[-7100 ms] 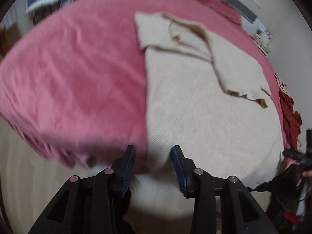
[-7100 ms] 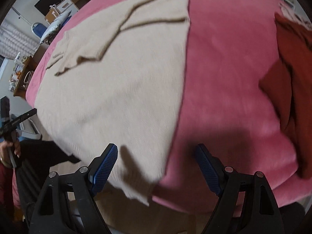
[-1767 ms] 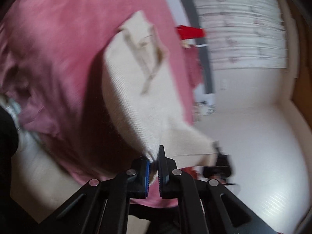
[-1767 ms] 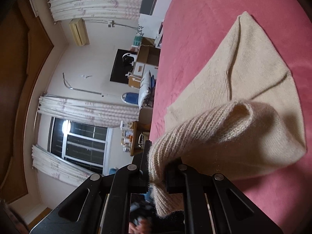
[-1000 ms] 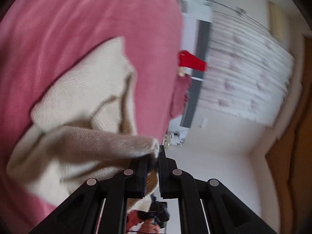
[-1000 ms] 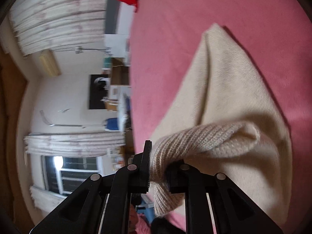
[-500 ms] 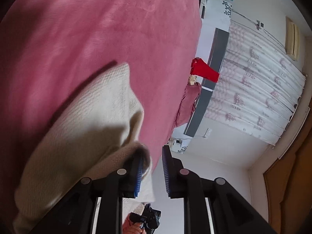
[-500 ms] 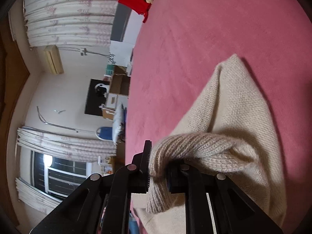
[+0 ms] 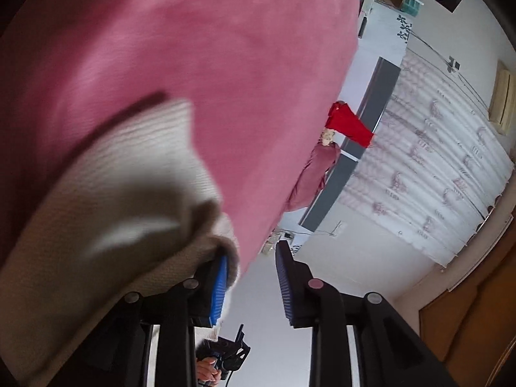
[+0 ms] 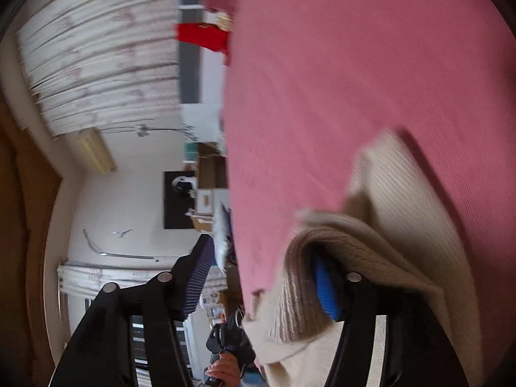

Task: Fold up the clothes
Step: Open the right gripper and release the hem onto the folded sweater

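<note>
With both sets of jaws parted, my left gripper (image 9: 250, 282) and right gripper (image 10: 261, 285) gripped nothing. I saw the cream knit sweater (image 9: 106, 200) lying folded on the pink bedspread (image 9: 209, 48), its thick edge draped against one blue pad (image 10: 325, 290) of the right gripper and brushing the left's. Beyond the bed, red cloth (image 9: 350, 124) and white curtains (image 9: 445, 167); the right view was blurred.

Cream sweater (image 9: 106, 193) beside parted fingers (image 9: 217, 285)
</note>
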Tool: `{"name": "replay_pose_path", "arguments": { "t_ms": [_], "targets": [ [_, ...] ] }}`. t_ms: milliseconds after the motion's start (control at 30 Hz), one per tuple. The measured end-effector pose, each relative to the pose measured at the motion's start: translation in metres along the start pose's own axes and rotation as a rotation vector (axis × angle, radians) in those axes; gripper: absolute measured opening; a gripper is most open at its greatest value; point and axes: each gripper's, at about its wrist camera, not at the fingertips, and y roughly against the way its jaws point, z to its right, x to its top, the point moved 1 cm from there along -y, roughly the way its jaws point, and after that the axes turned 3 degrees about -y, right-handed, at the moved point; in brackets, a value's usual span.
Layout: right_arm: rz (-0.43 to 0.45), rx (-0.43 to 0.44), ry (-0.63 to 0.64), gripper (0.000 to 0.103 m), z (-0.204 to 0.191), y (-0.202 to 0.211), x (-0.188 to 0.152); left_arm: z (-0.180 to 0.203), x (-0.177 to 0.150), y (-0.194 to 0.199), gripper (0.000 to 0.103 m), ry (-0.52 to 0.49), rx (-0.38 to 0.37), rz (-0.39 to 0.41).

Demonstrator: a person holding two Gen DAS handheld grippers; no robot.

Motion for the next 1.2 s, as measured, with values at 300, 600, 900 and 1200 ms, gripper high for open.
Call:
{"name": "replay_pose_path", "arguments": {
  "t_ms": [300, 600, 900, 1200],
  "targets": [
    [-0.077, -0.037, 0.056, 0.072, -0.017, -0.008, -0.009, -0.001, 0.001, 0.006, 0.033, 0.053, -0.036, 0.013],
    [-0.259, -0.082, 0.075, 0.072, -0.025, -0.06, -0.035, -0.012, 0.004, 0.001, 0.033, 0.112, -0.048, -0.017],
    [-0.046, -0.08, 0.09, 0.077, -0.044, -0.08, -0.015, -0.038, 0.013, 0.035, 0.033, 0.165, -0.03, -0.031],
    [-0.199, -0.148, 0.359, 0.077, -0.044, 0.014, -0.086, -0.023, -0.021, 0.085, 0.036, -0.179, 0.127, -0.085]
  ]
}}
